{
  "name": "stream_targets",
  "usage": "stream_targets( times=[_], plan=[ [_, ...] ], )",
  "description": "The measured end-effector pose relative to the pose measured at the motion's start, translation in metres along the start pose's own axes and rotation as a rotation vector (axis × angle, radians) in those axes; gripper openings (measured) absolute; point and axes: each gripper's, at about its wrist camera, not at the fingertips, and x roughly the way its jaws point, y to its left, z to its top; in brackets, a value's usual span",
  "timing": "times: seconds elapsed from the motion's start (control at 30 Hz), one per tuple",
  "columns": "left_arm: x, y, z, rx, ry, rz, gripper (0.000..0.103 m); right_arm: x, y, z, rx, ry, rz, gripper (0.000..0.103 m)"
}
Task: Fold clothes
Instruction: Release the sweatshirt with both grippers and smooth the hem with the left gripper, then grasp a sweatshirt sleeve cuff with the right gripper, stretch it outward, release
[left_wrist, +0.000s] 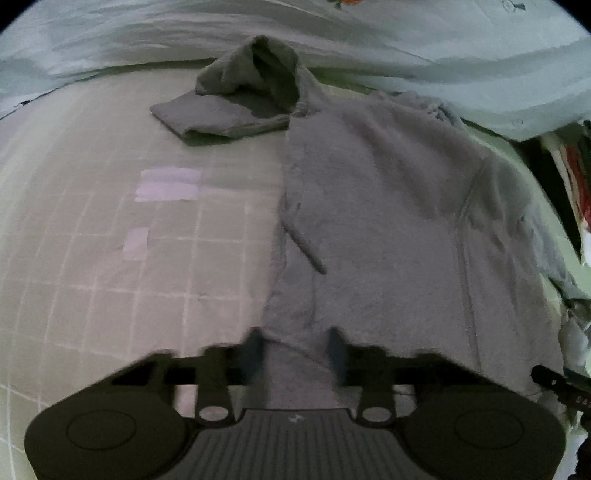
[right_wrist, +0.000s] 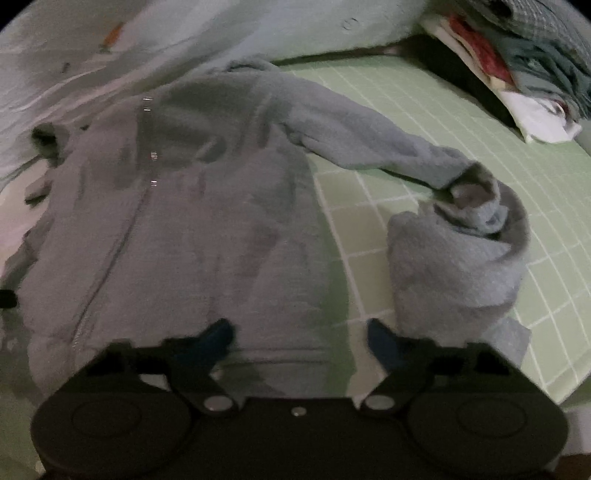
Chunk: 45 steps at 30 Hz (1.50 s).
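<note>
A grey zip-up fleece jacket lies flat on a green grid mat; it also shows in the right wrist view. One sleeve is folded out at the far left with its cuff raised. The other sleeve lies crumpled on the mat at the right. My left gripper is open, its fingers straddling the jacket's near hem. My right gripper is open over the hem's right corner, holding nothing.
A pale sheet or duvet runs along the far side of the mat. A pile of folded clothes sits at the far right corner. The other gripper's dark body shows at the right edge.
</note>
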Motion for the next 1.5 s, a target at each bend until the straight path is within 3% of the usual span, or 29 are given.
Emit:
stream_targets(
  times=[0.03,0.13,0.3,0.5,0.63,0.73,0.87,1.03,1.17,1.27,1.33,1.4,1.5],
  plan=[
    [-0.001,0.000,-0.002,-0.002,0.002,-0.004,0.017,-0.002,0.003,-0.001,-0.016,-0.006,0.014,0.054],
    [-0.007,-0.003,-0.010,-0.003,0.009,-0.005,0.014,-0.003,0.008,0.001,-0.063,-0.004,0.028,0.041],
    [-0.025,-0.014,-0.036,0.001,0.033,0.035,0.014,-0.002,0.000,0.006,-0.079,0.009,0.065,0.039],
    [-0.039,-0.027,-0.045,-0.070,-0.002,0.116,0.022,-0.002,-0.014,0.017,-0.105,0.026,0.082,0.060],
    [-0.047,-0.035,-0.050,-0.118,-0.026,0.170,0.038,-0.015,-0.037,0.035,-0.054,-0.060,0.057,0.069],
    [-0.055,-0.042,-0.052,-0.156,-0.057,0.206,0.055,-0.022,-0.060,0.048,-0.004,-0.118,-0.010,0.072],
    [-0.060,-0.058,-0.043,-0.215,-0.108,0.204,0.066,-0.020,-0.091,0.056,0.060,-0.141,-0.106,0.072],
    [-0.044,-0.089,-0.037,-0.157,-0.079,0.174,0.066,-0.012,-0.138,0.056,0.169,-0.103,-0.148,0.073],
    [-0.025,-0.112,-0.042,-0.119,-0.034,0.192,0.066,-0.005,-0.162,0.056,0.239,-0.070,-0.086,0.074],
    [-0.011,-0.119,-0.045,-0.125,0.007,0.184,0.067,0.000,-0.162,0.054,0.195,-0.050,-0.047,0.066],
    [-0.003,-0.122,-0.047,-0.128,0.035,0.186,0.068,0.002,-0.162,0.054,0.174,-0.043,0.001,0.036],
    [0.002,-0.125,-0.049,-0.130,0.051,0.197,0.071,0.000,-0.161,0.056,0.140,-0.054,0.014,0.020],
    [0.007,-0.127,-0.050,-0.133,0.059,0.208,0.075,-0.003,-0.163,0.070,0.069,-0.105,-0.025,0.013]
  ],
)
